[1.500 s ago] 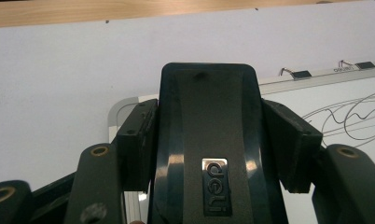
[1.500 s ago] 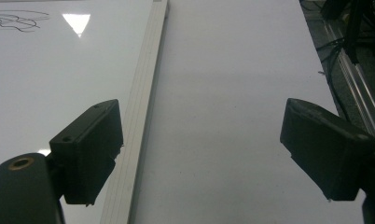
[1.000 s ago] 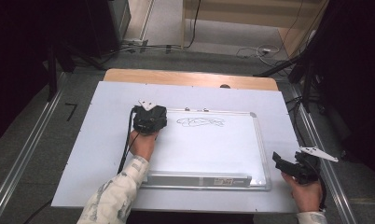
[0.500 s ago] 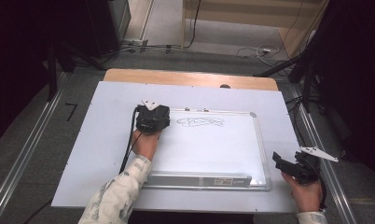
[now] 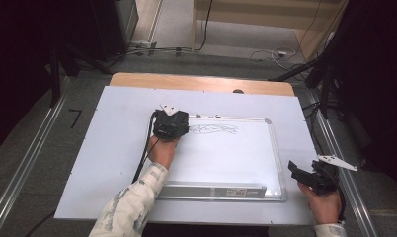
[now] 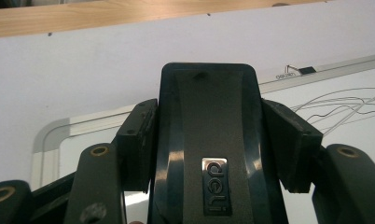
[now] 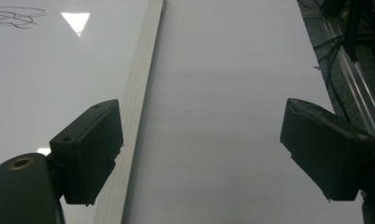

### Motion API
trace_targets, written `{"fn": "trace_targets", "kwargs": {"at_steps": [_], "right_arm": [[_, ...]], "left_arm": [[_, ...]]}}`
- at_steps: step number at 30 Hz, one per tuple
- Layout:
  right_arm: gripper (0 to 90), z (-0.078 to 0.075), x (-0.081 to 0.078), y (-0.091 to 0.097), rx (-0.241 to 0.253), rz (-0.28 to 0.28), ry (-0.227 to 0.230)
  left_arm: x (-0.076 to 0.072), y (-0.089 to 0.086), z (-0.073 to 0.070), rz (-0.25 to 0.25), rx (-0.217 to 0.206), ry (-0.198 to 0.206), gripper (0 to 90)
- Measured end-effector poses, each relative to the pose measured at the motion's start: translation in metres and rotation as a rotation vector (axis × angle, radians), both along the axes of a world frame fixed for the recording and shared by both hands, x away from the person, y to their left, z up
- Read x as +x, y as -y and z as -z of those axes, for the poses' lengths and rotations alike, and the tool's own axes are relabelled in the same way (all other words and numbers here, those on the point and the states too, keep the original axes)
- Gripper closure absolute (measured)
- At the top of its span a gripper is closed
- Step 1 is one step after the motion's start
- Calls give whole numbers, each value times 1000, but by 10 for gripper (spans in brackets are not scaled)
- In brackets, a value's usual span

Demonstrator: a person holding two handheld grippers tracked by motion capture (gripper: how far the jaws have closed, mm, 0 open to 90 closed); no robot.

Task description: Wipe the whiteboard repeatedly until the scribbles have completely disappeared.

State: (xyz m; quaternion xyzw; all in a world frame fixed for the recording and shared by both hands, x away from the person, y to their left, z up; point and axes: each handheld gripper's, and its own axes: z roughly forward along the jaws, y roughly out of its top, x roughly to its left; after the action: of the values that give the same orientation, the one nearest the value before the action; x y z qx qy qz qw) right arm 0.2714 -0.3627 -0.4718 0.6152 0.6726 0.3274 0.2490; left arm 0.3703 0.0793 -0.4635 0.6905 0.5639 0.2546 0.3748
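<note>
A person's left gripper, seen from above just left of the frame's centre, is clamped on a black whiteboard eraser and sits at the upper left corner of a whiteboard that lies flat across the middle of the frame. In the left gripper view the eraser fills the centre, its dark back rising from the bottom edge with a small silver brand badge low on it, while the two black jaws press against its left and right sides. Thin black pen scribbles run along the upper part of the board, just to the right of the eraser in the high view; in the left gripper view they show at the right edge of the frame. The whiteboard, with its pale metal frame and a tray strip along its near edge, rests on a white sheet that covers the wooden table, whose bare far edge shows as a tan band above. In the lower right of the high view the right gripper is held off the board's lower right corner, well apart from the eraser. In the right gripper view its jaws stand wide apart with nothing between them, above the board's right frame rail and the white sheet beside it.
</note>
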Motion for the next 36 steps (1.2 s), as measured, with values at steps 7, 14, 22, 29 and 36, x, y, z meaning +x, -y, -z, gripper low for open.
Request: {"fn": "trace_targets", "kwargs": {"at_steps": [7, 14, 22, 29, 36], "right_arm": [[119, 0, 0, 0, 0, -1, 0], [119, 0, 0, 1, 0, -3, -2], [119, 0, 0, 0, 2, -7, -3], [119, 0, 0, 1, 6, -3, -2], [119, 0, 0, 1, 6, -2, -2]], "left_arm": [[7, 12, 7, 10, 21, -25, 405], [12, 13, 15, -3, 34, -53, 405], [16, 14, 22, -10, 58, -71, 405], [18, 13, 25, -16, 70, -82, 405], [18, 13, 27, -19, 74, -80, 404]]}}
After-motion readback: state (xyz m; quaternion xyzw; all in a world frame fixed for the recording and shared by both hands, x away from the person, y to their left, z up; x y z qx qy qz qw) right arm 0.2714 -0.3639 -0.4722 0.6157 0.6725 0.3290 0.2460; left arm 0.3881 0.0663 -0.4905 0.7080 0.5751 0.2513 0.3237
